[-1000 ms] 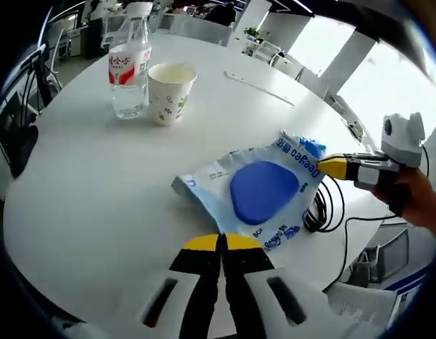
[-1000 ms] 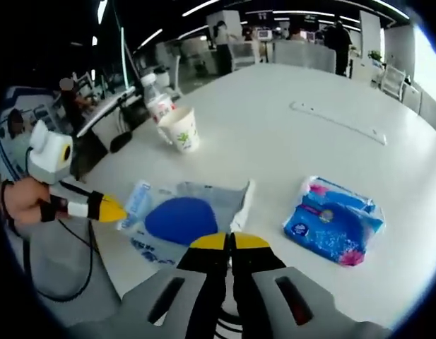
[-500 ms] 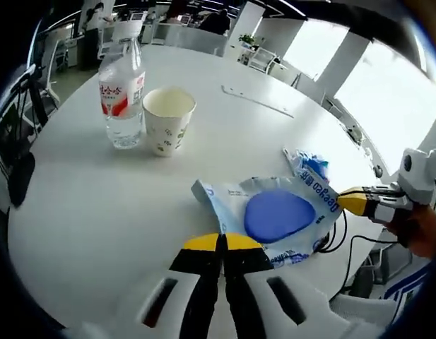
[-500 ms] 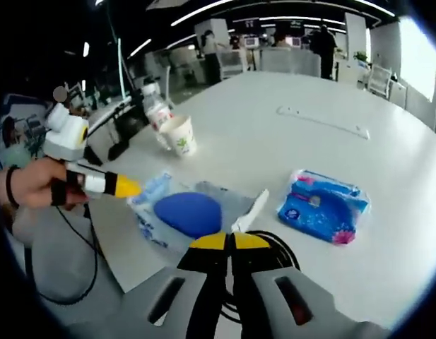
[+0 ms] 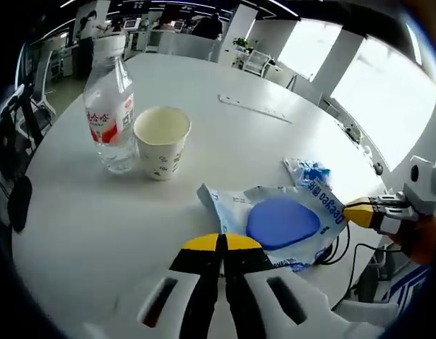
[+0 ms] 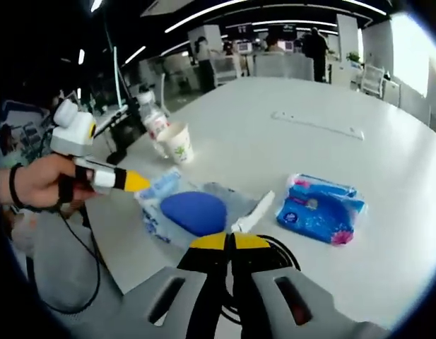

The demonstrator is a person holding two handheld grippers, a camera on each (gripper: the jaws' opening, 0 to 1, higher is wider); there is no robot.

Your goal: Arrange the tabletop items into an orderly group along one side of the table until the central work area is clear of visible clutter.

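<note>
Shift: since a second ago the wipes pack (image 5: 283, 224) has been carried closer to the paper cup (image 5: 161, 141); it sat further toward 3 o'clock.
Left gripper (image 5: 222, 244): jaws pressed together, pinching the pack's near edge.
Right gripper (image 6: 230, 241): jaws pressed together on the opposite edge.
Tissue packet (image 6: 321, 217): at 3 o'clock of the pack, apart.
Water bottle (image 5: 109, 113): touching the cup, at 10 o'clock.
Risk: soft film may slip from either pinch, or sag and sweep the cup over.
</note>
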